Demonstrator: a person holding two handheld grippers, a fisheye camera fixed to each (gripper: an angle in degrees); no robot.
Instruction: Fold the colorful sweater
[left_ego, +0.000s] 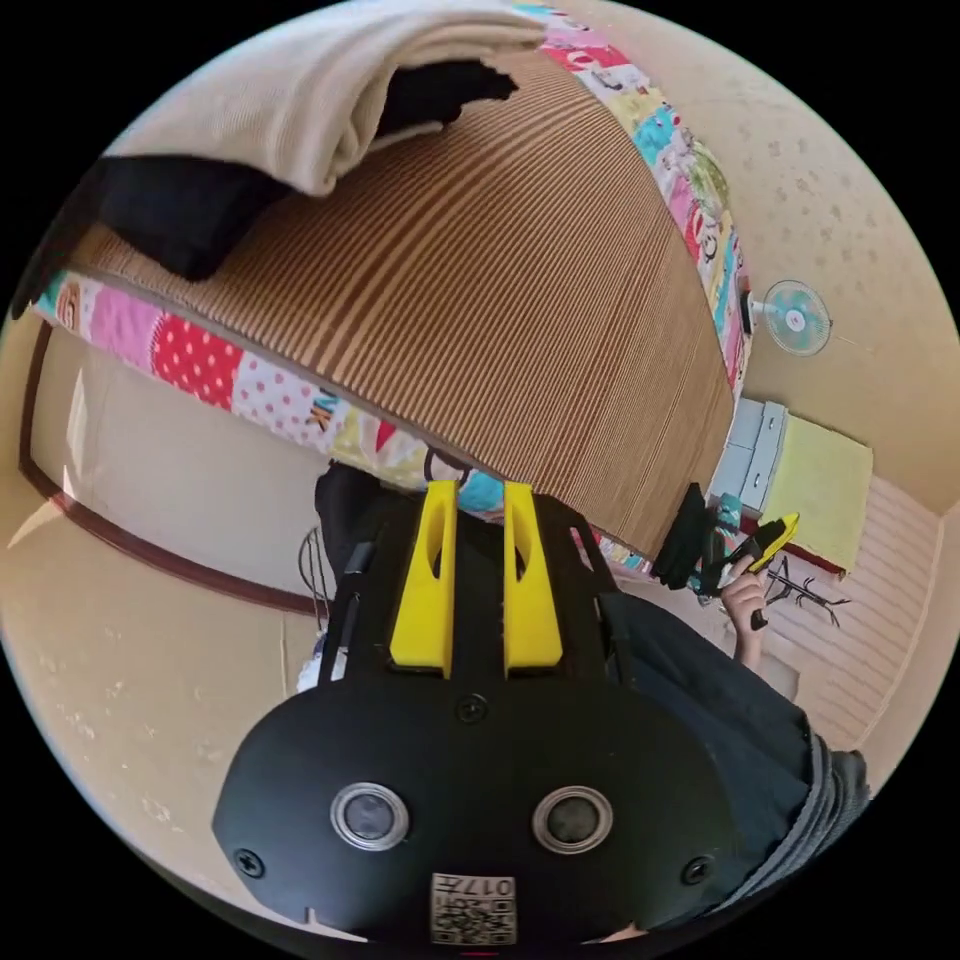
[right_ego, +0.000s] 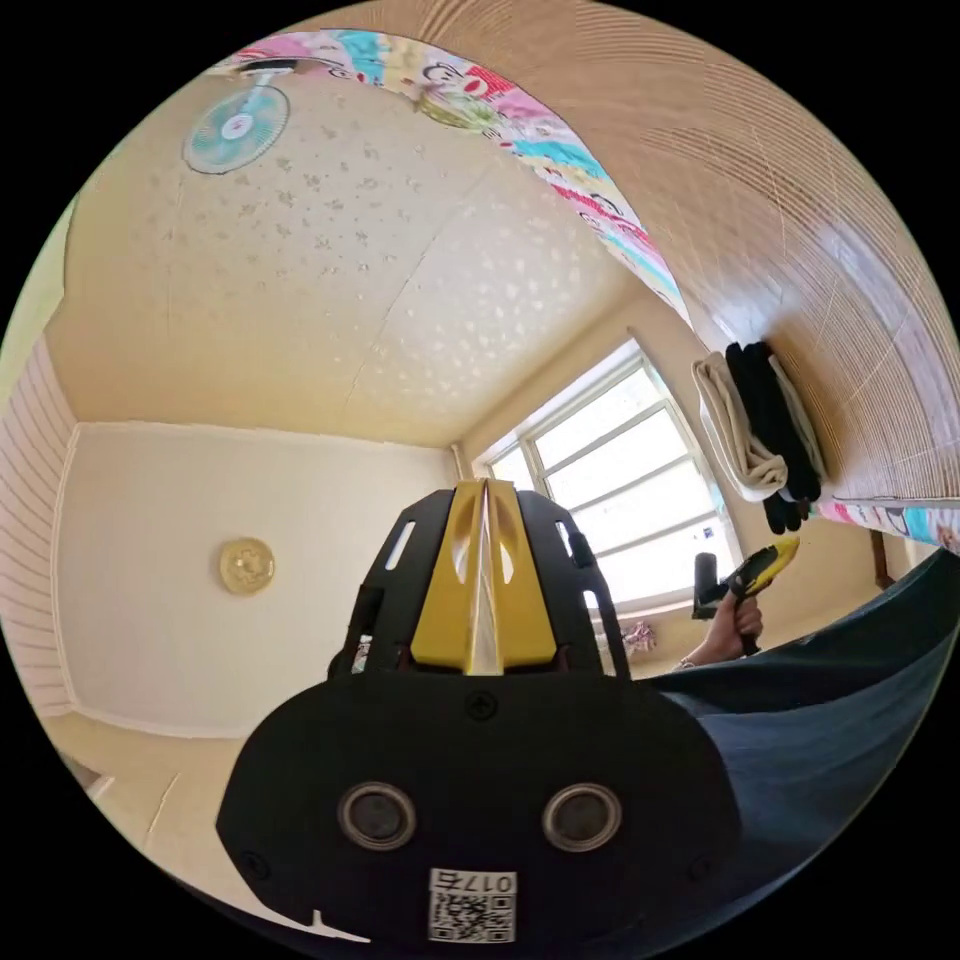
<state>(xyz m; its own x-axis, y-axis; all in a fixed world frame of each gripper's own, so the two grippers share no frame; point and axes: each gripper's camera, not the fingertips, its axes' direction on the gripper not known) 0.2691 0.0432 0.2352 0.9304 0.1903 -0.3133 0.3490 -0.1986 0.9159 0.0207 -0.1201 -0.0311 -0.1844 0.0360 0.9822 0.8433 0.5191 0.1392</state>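
Left gripper (left_ego: 476, 490): jaws slightly apart, nothing between them, raised beside the striped mat (left_ego: 500, 300) on the bed. Right gripper (right_ego: 485, 490): jaws pressed together, empty, aimed at wall and window (right_ego: 620, 480). Folded stack (right_ego: 760, 440) of cream and black clothes on mat; colorful sweater not discernible, possibly within it.

A woven mat (left_ego: 500, 300) covers the bed, lying on top of a patchwork quilt (left_ego: 200, 365) whose edge shows along the mat's sides. A stack of folded clothes (left_ego: 300, 90) sits on the mat near one end. A fan (left_ego: 795, 318) is mounted on the wall beyond the bed. A window (right_ego: 620, 480) stands behind the stack.
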